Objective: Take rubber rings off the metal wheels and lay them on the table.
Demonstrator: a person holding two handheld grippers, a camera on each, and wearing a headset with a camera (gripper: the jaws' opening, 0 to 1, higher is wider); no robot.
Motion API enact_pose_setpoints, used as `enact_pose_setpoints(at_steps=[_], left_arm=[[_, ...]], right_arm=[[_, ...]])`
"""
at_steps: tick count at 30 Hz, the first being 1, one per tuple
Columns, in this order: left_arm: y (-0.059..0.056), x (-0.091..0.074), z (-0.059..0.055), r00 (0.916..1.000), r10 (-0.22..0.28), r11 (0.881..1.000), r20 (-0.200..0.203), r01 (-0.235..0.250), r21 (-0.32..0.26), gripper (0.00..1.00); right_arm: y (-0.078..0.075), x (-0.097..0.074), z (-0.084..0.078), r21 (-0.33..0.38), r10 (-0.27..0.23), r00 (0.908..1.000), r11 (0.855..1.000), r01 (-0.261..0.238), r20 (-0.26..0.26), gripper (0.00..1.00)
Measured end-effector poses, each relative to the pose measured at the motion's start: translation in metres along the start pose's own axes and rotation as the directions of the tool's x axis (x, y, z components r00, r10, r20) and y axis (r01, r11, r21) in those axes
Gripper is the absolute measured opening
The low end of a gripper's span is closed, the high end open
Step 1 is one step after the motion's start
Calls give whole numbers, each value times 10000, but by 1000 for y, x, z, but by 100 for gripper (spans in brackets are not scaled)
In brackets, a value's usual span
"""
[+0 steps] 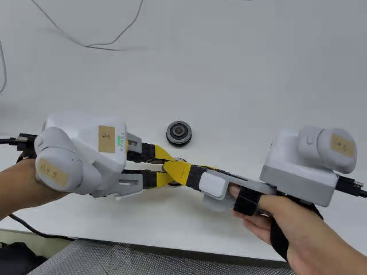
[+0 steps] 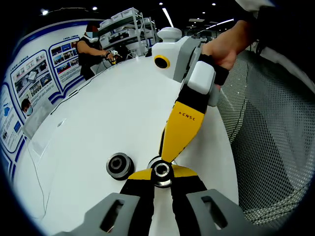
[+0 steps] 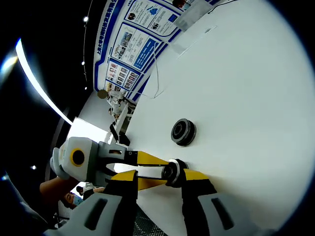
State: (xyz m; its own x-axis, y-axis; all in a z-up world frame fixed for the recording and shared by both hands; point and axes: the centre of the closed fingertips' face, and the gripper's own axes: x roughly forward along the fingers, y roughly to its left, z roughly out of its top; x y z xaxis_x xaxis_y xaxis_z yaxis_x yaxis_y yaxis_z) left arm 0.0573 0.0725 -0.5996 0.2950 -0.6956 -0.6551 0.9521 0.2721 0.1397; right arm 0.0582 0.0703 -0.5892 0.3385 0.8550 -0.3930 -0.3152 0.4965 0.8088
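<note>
We clamp the left hand-held gripper (image 2: 162,173) on a metal wheel (image 2: 161,170) over the worktop (image 2: 123,113), steadying it while the right hand-held gripper (image 3: 163,173), whose grip we cannot tell, meets its rubber ring (image 2: 154,164).

A white table (image 1: 241,69) takes up most of the head view, with a thin dark cable (image 1: 86,46) looping across its upper left. Grey metal mesh (image 1: 114,258) runs along the table's near edge at the bottom of the frame. In the left gripper view, blue-framed wall posters (image 2: 29,73) line the left side. Shelves of white boxes (image 2: 125,24) stand at top centre under ceiling strip lights (image 2: 167,17), and a person (image 2: 91,46) stands at the table's far end. The ceiling is dark.
</note>
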Motion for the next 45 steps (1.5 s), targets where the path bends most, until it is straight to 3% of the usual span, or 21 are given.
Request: enact_pose_setpoints(at_steps=[12, 18, 29, 35, 40, 45], left_arm=[[0, 0, -1, 10000, 9, 10000, -18, -9, 22, 12], [0, 0, -2, 10000, 12, 10000, -32, -12, 36, 12], [1, 1, -4, 10000, 20, 10000, -73, -19, 72, 12], [0, 1, -1, 9999, 31, 9999, -113, -29, 105, 12], [0, 1, -2, 9998, 71, 9999, -166, -70, 87, 12], [1, 1, -3, 9998, 70, 9999, -192, -68, 85, 12]], right_arm=[[-17, 1, -2, -513, -925, 9956, 9945, 917, -136, 13], [-21, 1, -2, -683, -1225, 9924, 9903, 1212, -153, 7], [-23, 0, -1, -949, -1425, 9894, 9857, 1391, -296, 4], [-25, 0, -1, -604, -1599, 9864, 9857, 1574, -390, 2], [-27, 0, 0, 135, -1654, 9849, 9860, 1663, -508, 1], [-24, 0, 0, -6, -1660, 9848, 9861, 1662, -508, 1]])
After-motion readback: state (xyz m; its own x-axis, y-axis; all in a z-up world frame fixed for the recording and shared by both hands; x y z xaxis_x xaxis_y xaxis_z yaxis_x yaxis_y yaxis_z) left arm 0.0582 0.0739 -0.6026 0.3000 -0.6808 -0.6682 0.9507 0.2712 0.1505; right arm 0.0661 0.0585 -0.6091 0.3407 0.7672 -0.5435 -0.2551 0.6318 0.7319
